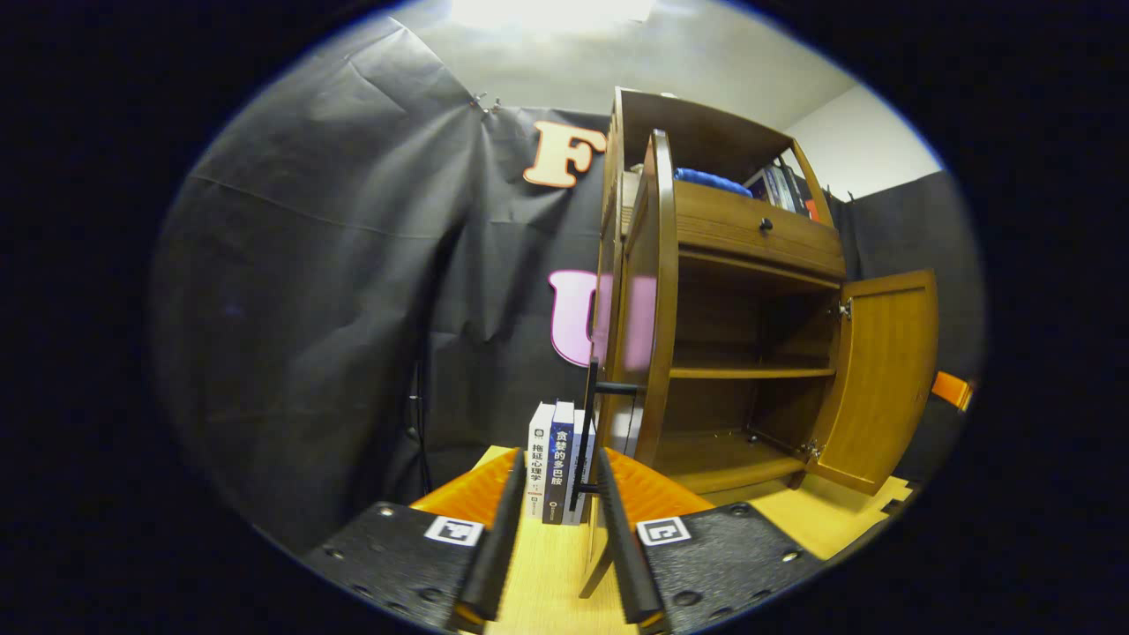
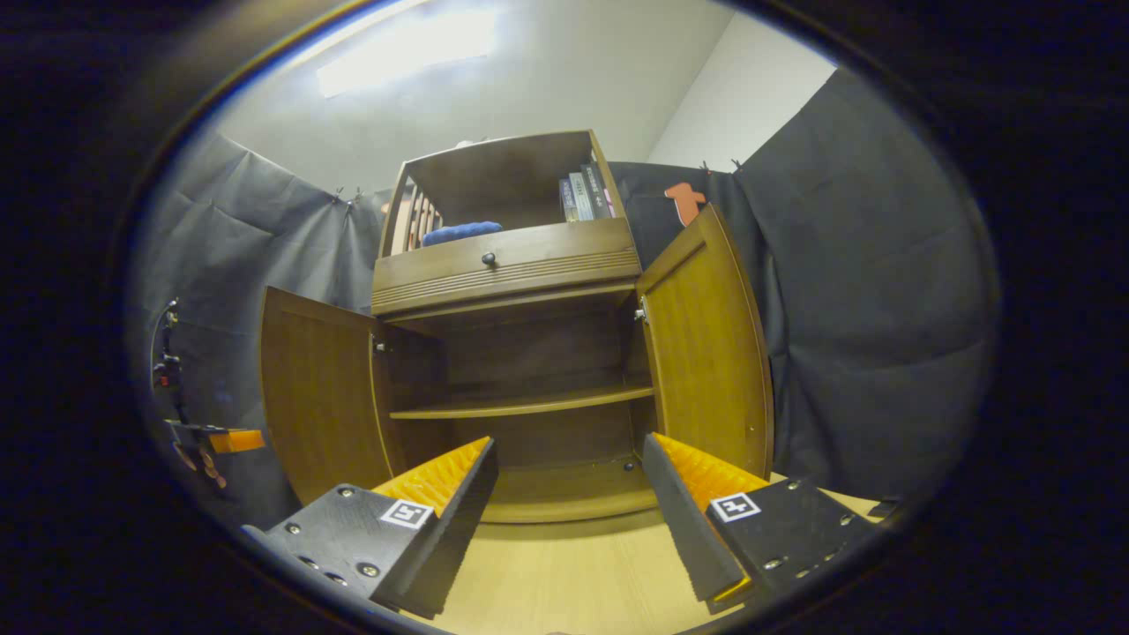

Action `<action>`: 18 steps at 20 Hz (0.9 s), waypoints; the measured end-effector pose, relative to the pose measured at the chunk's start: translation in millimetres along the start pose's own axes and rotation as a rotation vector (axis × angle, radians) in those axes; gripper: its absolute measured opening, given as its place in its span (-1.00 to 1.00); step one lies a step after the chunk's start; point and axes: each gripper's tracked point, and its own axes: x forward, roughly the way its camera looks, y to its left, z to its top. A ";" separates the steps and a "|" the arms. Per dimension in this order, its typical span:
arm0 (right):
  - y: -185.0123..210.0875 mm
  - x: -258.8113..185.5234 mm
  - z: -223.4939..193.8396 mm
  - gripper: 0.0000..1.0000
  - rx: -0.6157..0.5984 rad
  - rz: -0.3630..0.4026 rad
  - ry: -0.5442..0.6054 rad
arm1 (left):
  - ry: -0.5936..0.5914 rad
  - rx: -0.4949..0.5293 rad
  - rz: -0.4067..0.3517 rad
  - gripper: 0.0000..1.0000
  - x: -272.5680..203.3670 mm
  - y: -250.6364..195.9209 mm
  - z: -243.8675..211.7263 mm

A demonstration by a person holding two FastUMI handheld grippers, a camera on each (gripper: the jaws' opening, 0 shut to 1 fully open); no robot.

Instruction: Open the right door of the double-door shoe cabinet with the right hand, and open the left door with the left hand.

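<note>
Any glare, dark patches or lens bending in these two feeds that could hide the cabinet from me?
Left gripper view: ceiling light blown out; brown wooden shoe cabinet bows with fisheye; lower shelves shadowed. Right gripper view: ceiling glare; open wooden doors curve outward; interior dim but readable.

The shoe cabinet is brown wood and stands upright on a light wooden surface, at about 12 o'clock in the right gripper view. Both lower doors are swung wide open: the left door at 9 o'clock, the right door at 3 o'clock. Between them show a bare middle shelf and the floor of the compartment. Above is a closed drawer with a dark round knob.
</note>
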 end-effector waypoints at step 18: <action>-23.0 27.0 11.0 0.96 0.008 -0.003 0.028 | -0.126 0.094 -0.033 0.80 -13.3 -136.8 67.2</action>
